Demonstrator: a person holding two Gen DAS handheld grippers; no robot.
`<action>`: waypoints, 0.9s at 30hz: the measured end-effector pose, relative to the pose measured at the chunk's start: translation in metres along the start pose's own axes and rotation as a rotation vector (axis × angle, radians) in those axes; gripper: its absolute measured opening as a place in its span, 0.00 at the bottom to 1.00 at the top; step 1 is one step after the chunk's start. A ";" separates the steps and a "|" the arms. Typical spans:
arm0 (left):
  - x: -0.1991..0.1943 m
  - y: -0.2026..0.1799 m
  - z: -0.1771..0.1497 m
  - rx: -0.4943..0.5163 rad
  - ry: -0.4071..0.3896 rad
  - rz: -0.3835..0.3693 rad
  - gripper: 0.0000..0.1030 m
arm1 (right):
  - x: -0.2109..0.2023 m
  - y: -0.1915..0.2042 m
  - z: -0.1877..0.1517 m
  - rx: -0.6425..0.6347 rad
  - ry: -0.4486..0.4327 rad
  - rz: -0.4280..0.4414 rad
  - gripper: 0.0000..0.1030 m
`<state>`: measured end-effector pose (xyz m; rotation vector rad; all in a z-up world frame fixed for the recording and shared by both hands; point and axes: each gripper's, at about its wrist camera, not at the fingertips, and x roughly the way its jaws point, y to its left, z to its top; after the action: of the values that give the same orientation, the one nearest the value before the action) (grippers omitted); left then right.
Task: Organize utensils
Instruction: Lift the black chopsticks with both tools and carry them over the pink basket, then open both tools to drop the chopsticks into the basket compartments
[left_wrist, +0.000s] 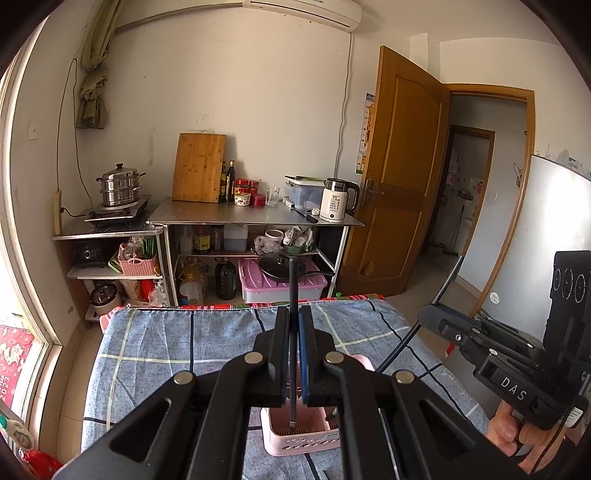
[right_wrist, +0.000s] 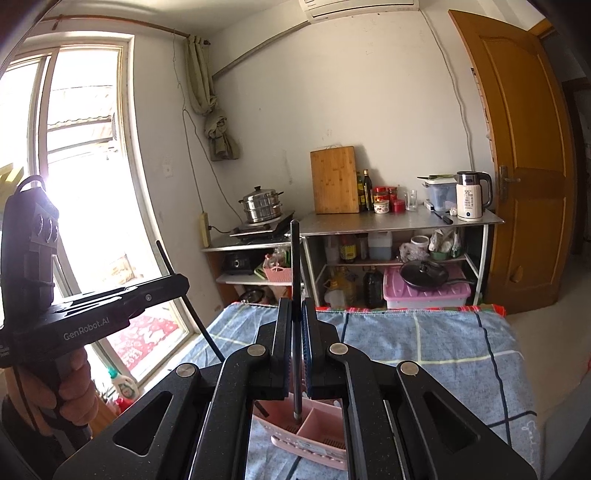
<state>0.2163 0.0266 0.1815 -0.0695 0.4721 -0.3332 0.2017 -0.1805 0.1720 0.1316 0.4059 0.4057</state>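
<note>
Window only beside right tongs

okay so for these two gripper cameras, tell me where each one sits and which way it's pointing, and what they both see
Left wrist view: sits on the left gripper, looking along its fingers, shut on a dark chopstick, across the blue checked cloth toward the kitchen shelves; the right gripper and hand show at right.
Right wrist view: sits on the right gripper, shut on its own chopstick, facing the same shelves; the left gripper shows at left.
Shared: pink utensil basket, cutting board, white kettle.
</note>
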 end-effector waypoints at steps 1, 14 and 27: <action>0.003 0.001 -0.002 -0.003 0.008 0.001 0.05 | 0.003 0.000 -0.003 0.000 0.007 0.001 0.05; 0.043 0.002 -0.040 0.001 0.135 0.008 0.05 | 0.036 -0.008 -0.042 0.010 0.144 0.003 0.05; 0.022 0.005 -0.050 0.010 0.069 0.055 0.36 | 0.020 -0.016 -0.045 0.025 0.143 -0.003 0.15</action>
<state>0.2132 0.0243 0.1268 -0.0356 0.5397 -0.2840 0.2057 -0.1848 0.1204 0.1266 0.5524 0.4088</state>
